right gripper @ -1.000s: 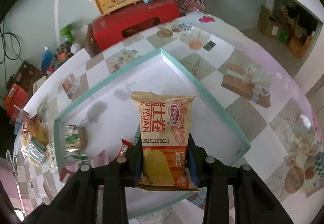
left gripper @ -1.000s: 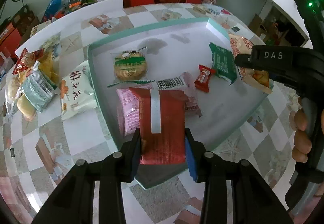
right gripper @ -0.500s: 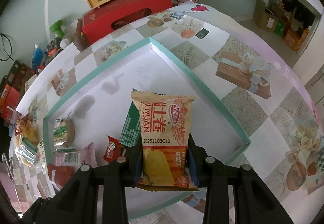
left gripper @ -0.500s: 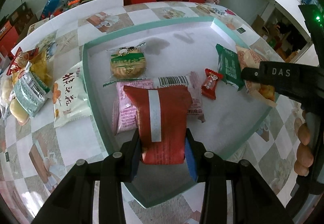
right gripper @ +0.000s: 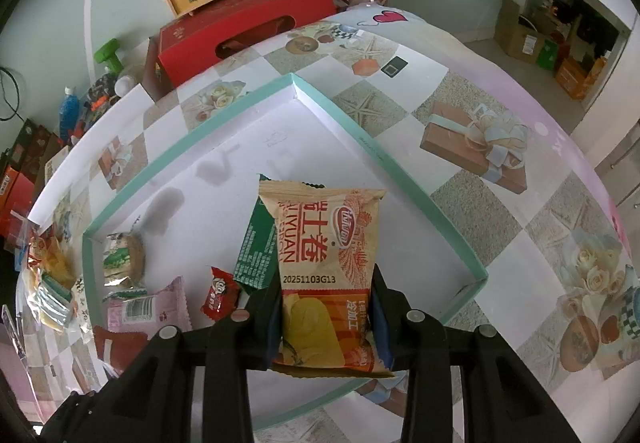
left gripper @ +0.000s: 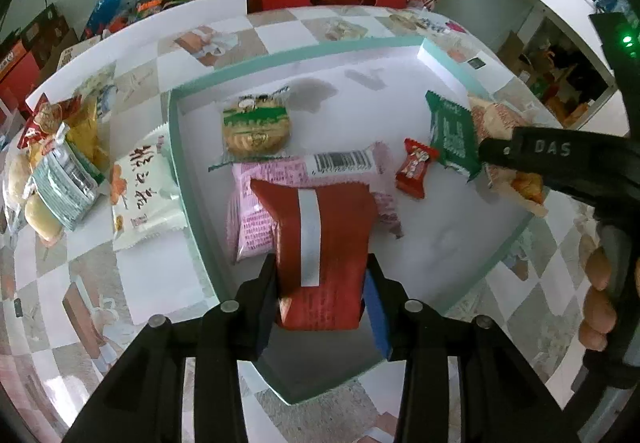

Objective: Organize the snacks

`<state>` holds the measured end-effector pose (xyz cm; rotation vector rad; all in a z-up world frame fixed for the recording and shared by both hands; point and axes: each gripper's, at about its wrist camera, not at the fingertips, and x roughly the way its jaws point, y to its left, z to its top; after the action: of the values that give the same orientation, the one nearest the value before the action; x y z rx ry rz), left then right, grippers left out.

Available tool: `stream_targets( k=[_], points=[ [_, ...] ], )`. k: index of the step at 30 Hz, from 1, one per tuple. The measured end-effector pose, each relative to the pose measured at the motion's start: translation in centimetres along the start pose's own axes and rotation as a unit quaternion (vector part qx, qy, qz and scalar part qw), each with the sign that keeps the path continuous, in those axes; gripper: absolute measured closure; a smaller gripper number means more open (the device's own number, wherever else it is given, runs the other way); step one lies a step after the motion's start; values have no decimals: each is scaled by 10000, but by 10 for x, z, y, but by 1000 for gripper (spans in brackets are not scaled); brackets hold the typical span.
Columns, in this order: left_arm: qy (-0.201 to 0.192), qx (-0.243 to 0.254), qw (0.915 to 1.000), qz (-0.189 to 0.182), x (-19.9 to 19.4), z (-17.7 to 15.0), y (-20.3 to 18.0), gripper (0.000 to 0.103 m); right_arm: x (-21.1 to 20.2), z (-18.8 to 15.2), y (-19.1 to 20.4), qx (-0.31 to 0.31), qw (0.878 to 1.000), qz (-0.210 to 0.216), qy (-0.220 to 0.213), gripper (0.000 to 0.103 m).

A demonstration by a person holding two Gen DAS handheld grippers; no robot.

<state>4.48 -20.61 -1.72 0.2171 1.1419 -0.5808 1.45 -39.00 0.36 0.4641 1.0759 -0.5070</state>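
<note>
Red packet (left gripper: 320,243) with a pale strip down its middle, between the pads of the left gripper (left gripper: 322,283), jaws easing apart, left pad on the wrapper's edge, a slight gap at the blue right pad; over the near part of the teal-rimmed tray (left gripper: 176,147), above a pink packet (left gripper: 276,183). Orange egg-roll packet (right gripper: 328,275) pinched firmly in the right gripper (right gripper: 326,307), above the tray's right side, beside a green packet (right gripper: 256,247). Inside the tray also a round biscuit pack (left gripper: 256,125) and a small red candy (left gripper: 414,167). Outside on the patterned tablecloth (right gripper: 460,203): a white snack bag (left gripper: 140,187) just beside the rim
</note>
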Motion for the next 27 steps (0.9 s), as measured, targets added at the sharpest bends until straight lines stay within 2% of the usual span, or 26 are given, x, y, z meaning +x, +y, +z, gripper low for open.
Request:
stream_targets(
  k=[8, 10, 12, 13, 14, 17, 19, 25, 27],
  points=[
    [-188, 32, 9998, -73, -19, 3, -1, 50, -5, 1, 4, -2, 10000, 25, -84, 64],
    [-223, 32, 9997, -91, -21, 3, -2, 39, -5, 0, 4, -2, 10000, 12, -73, 63],
    [-249, 12, 9996, -105, -23, 4, -1, 31, -4, 1, 4, 11, 10000, -6, -40, 56],
    [-259, -3, 9996, -99, -23, 4, -1, 29, -3, 1, 4, 26, 10000, -12, -31, 43],
    [-263, -20, 9996, -91, -24, 4, 0, 29, -3, 1, 4, 36, 10000, -24, -37, 34],
    [-273, -89, 9995, -96, -23, 5, 3, 29, -5, 2, 5, -2, 9999, -88, -119, 31],
    [-299, -160, 9994, -87, -24, 6, 5, 19, -4, 2, 6, -38, 9999, -108, -124, 28],
    [-477, -427, 9979, 6, -27, 7, 16, 3, -2, 2, 9, -124, 9997, -160, -120, 13],
    [-489, -498, 9975, 79, -26, 7, 19, 1, -2, 2, 9, -142, 9996, -198, -141, 12]
  ],
)
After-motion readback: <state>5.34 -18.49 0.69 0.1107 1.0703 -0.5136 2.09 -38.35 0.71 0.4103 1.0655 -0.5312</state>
